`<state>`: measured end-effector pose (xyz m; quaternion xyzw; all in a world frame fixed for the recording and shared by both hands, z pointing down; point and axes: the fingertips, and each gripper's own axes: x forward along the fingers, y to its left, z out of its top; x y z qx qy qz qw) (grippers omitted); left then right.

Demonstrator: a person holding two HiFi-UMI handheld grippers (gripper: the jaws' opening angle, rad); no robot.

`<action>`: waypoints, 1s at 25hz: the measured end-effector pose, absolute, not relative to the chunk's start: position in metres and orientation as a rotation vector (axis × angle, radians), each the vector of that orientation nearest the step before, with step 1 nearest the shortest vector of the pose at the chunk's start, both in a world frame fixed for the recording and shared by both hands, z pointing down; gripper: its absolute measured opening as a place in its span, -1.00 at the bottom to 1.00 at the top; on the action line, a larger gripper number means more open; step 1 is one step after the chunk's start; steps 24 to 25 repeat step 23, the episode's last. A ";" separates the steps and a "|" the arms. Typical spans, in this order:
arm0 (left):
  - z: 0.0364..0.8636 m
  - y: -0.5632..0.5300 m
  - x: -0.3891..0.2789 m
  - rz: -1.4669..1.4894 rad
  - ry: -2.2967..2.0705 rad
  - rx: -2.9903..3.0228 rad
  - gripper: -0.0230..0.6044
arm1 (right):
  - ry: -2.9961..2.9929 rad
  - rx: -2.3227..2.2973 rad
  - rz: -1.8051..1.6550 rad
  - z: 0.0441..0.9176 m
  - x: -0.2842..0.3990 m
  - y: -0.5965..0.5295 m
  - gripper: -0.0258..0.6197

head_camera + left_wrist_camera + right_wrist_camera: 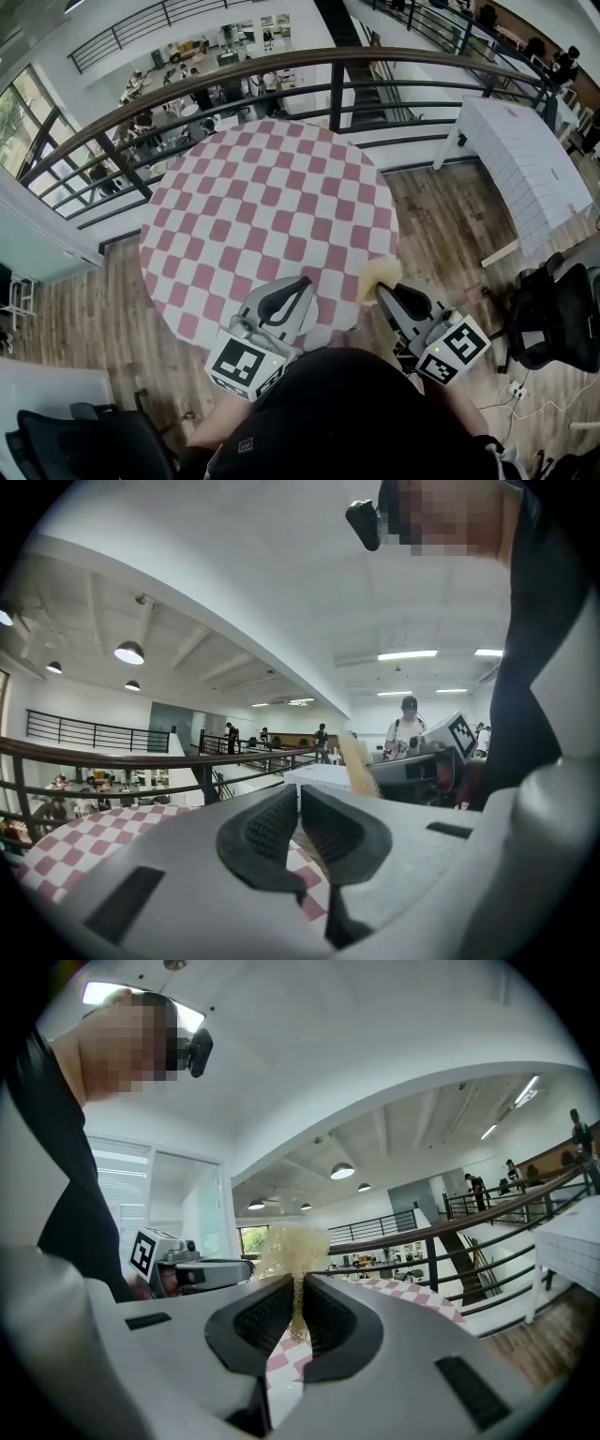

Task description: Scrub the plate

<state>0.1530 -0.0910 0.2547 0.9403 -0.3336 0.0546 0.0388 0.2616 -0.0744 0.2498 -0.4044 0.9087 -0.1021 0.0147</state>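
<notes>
No plate shows in any view. Both grippers hover over the near edge of a round table (pixel 253 178) covered with a pink-and-white checked cloth. My left gripper (pixel 307 280) (pixel 300 791) points up and across the table; its pads stand almost together with only a thin slit and nothing between them. My right gripper (pixel 382 292) (pixel 299 1284) is shut on a yellowish fibrous scrubber (pixel 379 275) (pixel 292 1244), which sticks out above its pads. In the left gripper view the scrubber (pixel 358 766) appears edge-on beside the right gripper (pixel 422 769).
A dark curved railing (pixel 281 67) runs behind the table, with a lower floor beyond it. A white table (pixel 525 159) stands at the right. Black office chairs sit at the right (pixel 553 323) and lower left (pixel 84 441). The floor is wood planks.
</notes>
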 end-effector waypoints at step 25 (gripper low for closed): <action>0.264 -0.097 0.154 0.173 -1.035 2.859 -0.87 | 2.820 -1.283 -0.350 0.262 0.259 -0.077 -0.81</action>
